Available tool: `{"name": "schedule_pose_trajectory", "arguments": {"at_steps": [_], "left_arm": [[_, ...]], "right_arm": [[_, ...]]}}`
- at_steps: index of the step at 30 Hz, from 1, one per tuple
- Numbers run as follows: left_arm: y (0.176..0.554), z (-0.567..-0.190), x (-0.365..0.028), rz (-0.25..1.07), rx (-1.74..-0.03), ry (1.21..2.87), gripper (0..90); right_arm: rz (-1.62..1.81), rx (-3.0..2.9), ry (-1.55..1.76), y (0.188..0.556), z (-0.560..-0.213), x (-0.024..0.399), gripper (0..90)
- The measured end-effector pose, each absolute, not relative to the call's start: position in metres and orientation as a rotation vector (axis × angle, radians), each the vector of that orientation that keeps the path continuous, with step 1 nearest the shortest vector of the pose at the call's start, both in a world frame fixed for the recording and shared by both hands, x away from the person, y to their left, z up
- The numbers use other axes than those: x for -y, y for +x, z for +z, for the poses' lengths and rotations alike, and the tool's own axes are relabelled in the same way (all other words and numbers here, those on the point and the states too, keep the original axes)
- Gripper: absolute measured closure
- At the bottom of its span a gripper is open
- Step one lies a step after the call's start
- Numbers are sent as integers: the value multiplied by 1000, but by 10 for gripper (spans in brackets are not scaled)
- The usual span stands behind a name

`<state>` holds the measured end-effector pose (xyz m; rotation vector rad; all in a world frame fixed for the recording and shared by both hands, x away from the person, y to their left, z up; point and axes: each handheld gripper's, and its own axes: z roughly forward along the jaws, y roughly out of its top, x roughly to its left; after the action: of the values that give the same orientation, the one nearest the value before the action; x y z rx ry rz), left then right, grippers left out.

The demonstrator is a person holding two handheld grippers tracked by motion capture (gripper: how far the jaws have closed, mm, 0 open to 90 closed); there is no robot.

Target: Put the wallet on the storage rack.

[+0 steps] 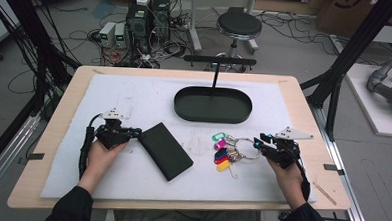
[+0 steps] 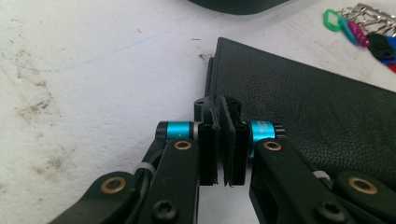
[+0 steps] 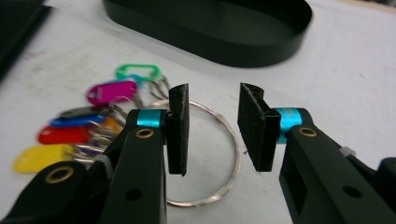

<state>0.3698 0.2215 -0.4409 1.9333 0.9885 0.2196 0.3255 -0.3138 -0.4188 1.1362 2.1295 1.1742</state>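
Grippers from the high view: left gripper (image 1: 133, 132) at the wallet's (image 1: 165, 150) near corner, right gripper (image 1: 258, 144) beside the key ring (image 1: 250, 148). Left gripper view: jaws pinched tight on the wallet edge (image 2: 223, 105). Right gripper view: jaws half open astride the ring (image 3: 219, 154), tags (image 3: 88, 116) off left. Looks like the pickup stage; next, squeeze that ring, then lift both towards the tray (image 1: 212, 105) ahead.

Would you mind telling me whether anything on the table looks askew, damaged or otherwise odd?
Nothing is damaged or spilled. The black wallet lies diagonally on the white mat, which carries grubby smudges and a faint blue line. The key ring and tray look orderly.
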Motion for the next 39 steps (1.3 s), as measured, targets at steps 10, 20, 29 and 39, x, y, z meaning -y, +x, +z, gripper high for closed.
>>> {"name": "schedule_pose_trajectory", "arguments": {"at_steps": [10, 20, 29, 39], "left_arm": [[362, -440, -225, 197, -1007, 1903, 872], [353, -436, -219, 193, -1023, 1878, 874], [353, -438, -219, 189, -1040, 1873, 873], [352, -439, -218, 194, -1060, 1870, 873]], "right_arm": [[1336, -2191, 933, 306, -408, 263, 593], [1380, -2325, 739, 287, -414, 199, 519], [1330, -2471, 566, 272, -431, 144, 490], [1231, -2533, 425, 261, -446, 110, 446]]}}
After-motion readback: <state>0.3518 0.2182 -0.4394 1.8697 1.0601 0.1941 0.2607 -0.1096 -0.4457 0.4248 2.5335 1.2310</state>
